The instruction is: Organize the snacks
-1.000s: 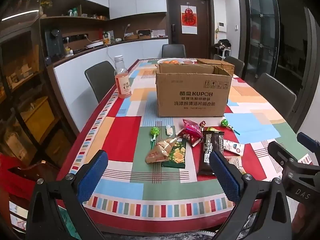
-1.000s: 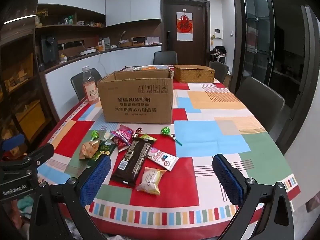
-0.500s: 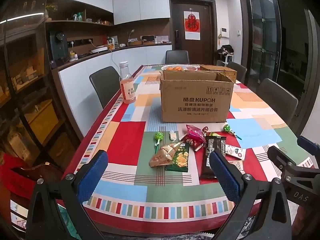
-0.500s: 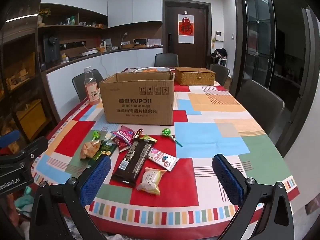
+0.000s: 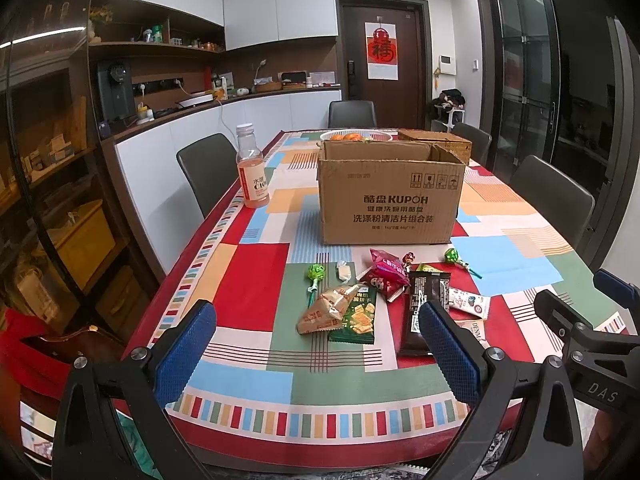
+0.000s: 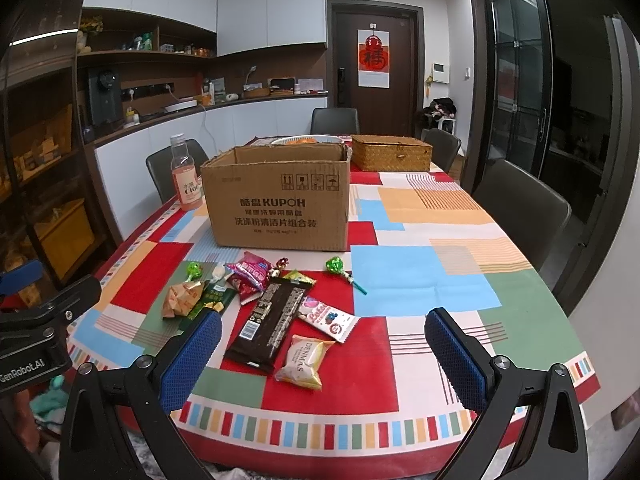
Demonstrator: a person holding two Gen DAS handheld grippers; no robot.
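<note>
Both grippers hang at the near edge of the table (image 6: 420,248) with their blue pads spread wide and nothing between them. The left gripper (image 5: 316,350) touches nothing; ahead of its gap lie a tan wrapped snack (image 5: 326,309) overlapping a green cracker packet (image 5: 356,318), with a green lollipop (image 5: 316,274) and a small white candy (image 5: 344,270) just beyond. Its right pad (image 5: 450,354) hides part of the long dark chocolate bar (image 5: 426,296) in that view.

The right gripper (image 6: 320,354) is equally far apart and holds nothing. Just ahead of its gap sits a yellow DENMAS packet (image 6: 304,362), with the chocolate bar to its left, a white-and-pink candy packet (image 6: 330,318) behind it, then a pink snack bag (image 6: 250,276) and a second green lollipop (image 6: 340,270). Farther ahead of both stands the open cardboard box (image 6: 280,204), with a pink drink bottle (image 6: 185,180) to its left and a woven basket (image 6: 390,152) behind on the right.
</note>
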